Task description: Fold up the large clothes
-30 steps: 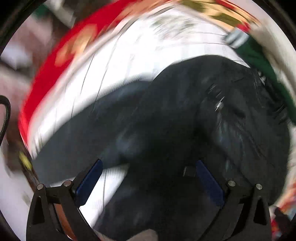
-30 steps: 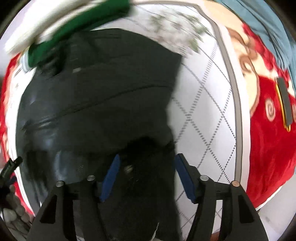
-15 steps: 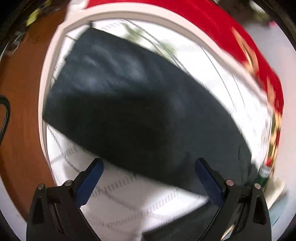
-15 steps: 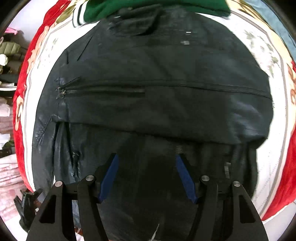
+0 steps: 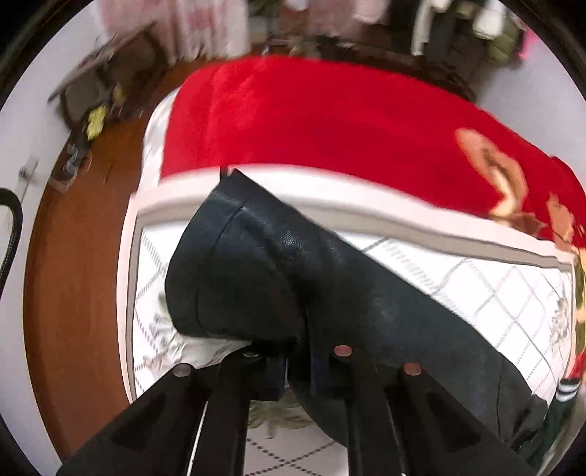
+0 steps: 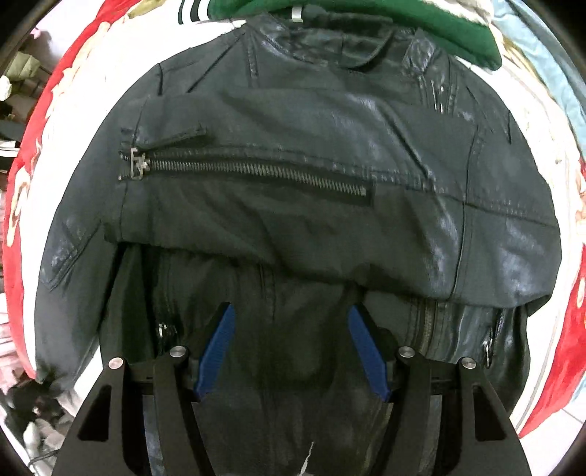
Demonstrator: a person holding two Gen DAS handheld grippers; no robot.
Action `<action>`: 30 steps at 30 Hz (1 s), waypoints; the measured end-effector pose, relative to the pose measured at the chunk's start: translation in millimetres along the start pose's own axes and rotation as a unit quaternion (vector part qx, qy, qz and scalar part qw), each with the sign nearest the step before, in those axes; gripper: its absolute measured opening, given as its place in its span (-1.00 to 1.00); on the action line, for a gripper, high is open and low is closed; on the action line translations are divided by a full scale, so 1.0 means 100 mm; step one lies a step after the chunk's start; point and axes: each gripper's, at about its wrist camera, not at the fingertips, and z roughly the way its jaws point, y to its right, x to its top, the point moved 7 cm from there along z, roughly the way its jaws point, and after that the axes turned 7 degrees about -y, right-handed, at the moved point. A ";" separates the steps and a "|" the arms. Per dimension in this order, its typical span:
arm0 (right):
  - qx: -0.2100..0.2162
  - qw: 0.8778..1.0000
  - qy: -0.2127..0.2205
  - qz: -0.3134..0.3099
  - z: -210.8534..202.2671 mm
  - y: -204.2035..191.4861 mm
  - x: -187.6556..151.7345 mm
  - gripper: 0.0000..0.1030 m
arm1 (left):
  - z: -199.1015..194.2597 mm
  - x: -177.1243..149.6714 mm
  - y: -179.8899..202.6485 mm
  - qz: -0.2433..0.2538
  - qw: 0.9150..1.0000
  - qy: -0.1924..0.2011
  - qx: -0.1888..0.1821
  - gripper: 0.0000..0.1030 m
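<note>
- Since half a second ago the left gripper (image 5: 296, 369) has swung from above the flat black cloth to the end of a sleeve (image 5: 234, 278), and its jaws have just been closing; they now sit clenched, with the sleeve's black leather bunched between them.
- Black leather jacket (image 6: 293, 175) lies spread on a white quilted bedcover (image 5: 494, 293) with a red border (image 5: 329, 121); one sleeve is folded across its chest, zipper (image 6: 249, 172) showing.
- Right gripper (image 6: 291, 351) hovers over the jacket's lower front, blue pads (image 6: 216, 351) apart, grasping nothing.
- Green garment (image 6: 421, 18) lies beyond the collar.
</note>
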 end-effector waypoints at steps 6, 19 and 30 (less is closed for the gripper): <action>0.005 0.999 0.045 -0.011 -0.17 -0.04 0.23 0.73 | -0.73 -0.13 0.79 0.155 0.982 0.105 0.016 -0.92; 0.019 0.991 0.081 0.105 -0.54 1.19 0.29 0.73 | -1.88 -2.40 3.33 0.492 0.844 0.124 -0.173 -0.94; -0.006 0.971 0.041 0.236 -0.12 2.83 -0.43 0.73 | -1.48 -5.09 4.01 0.674 0.719 -0.019 -0.170 -0.89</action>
